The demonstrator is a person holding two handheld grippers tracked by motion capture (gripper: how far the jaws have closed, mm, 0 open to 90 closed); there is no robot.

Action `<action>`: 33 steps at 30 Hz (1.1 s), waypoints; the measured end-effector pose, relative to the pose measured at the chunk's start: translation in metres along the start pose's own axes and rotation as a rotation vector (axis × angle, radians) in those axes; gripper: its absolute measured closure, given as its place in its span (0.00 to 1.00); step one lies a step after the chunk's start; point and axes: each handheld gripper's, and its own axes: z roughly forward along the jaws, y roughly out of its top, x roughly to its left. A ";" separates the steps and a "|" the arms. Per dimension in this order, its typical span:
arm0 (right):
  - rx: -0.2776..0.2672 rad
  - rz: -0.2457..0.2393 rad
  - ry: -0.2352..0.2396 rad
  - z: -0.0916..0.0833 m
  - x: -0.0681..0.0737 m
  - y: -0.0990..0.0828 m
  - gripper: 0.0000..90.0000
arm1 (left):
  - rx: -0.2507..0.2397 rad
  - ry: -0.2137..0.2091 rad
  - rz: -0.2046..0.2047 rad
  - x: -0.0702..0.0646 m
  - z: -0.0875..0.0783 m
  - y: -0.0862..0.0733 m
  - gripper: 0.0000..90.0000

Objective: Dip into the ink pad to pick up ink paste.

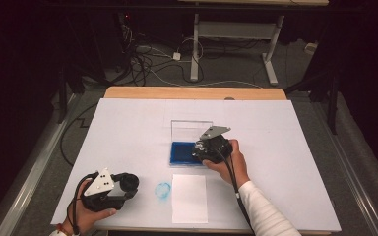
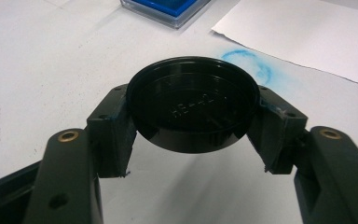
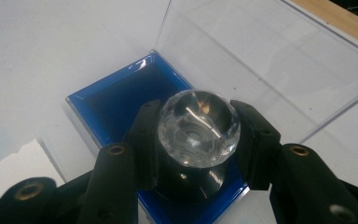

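White bench (image 1: 128,128): I'm pressing the stamp (image 3: 198,122), clamped in my right tongs (image 1: 207,149), into the ink pad (image 3: 116,100); left tongs (image 1: 123,186) are gripping its cap (image 2: 192,109). Paper (image 1: 189,197) nearby isn't stamped yet.

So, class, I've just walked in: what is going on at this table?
A person works with two hand-held grippers. The right gripper is shut on a stamp with a clear faceted knob, holding it over the blue ink pad, whose clear lid stands open. The left gripper is shut on a round black cap. A blue ring mark lies beside a blank sheet of paper.
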 end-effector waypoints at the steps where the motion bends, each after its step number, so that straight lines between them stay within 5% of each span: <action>1: 0.000 -0.007 -0.004 0.000 0.000 0.000 0.63 | 0.001 0.000 0.001 0.000 0.000 0.000 0.41; 5: -0.015 0.035 0.028 0.000 -0.006 -0.002 0.63 | -0.004 0.000 0.004 -0.001 -0.001 0.001 0.41; 21: -0.012 -0.006 -0.003 -0.001 0.001 -0.003 0.63 | -0.006 -0.005 0.006 -0.001 0.000 0.000 0.41; 33: -0.023 0.021 0.019 -0.004 -0.003 -0.006 0.63 | -0.002 0.000 0.000 0.000 0.000 0.000 0.41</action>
